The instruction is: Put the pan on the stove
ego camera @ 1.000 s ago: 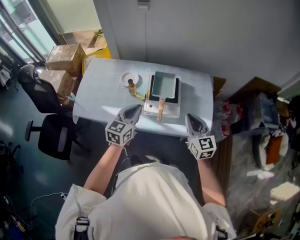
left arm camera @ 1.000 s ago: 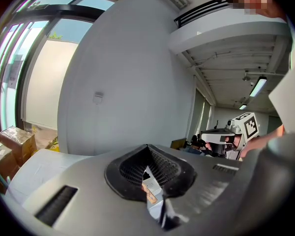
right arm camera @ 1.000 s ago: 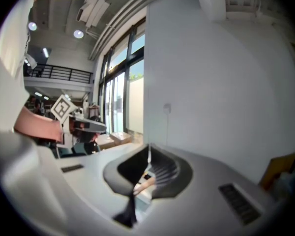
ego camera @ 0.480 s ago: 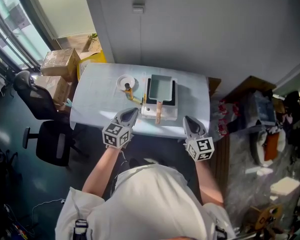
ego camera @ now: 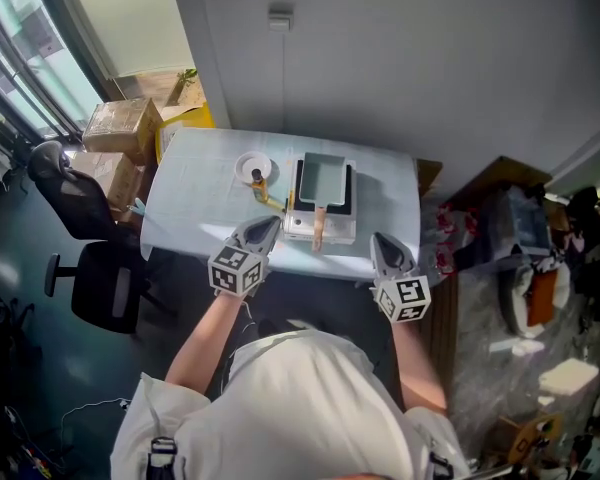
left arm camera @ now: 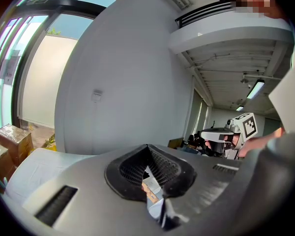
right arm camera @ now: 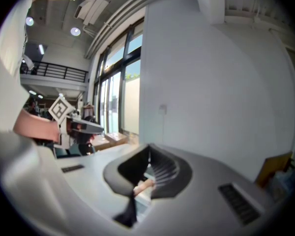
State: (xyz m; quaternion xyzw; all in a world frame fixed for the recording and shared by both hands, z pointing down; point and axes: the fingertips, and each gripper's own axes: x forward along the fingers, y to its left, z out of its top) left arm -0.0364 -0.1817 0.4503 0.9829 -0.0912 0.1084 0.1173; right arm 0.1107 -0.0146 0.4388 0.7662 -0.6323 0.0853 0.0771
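Head view shows pan point(ego camera: 323, 180) resting on stove point(ego camera: 341, 230).

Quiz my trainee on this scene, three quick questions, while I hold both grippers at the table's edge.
1. True or false: the pan sits on the stove.
2. Multiple choice: in the head view, where is the white dish relative to the stove? A) to its left B) to its right C) on top of it
3. Fill in the blank: the jaws of the left gripper and the right gripper are both ____, with nothing held.

Key: 1 true; 2 A; 3 shut.
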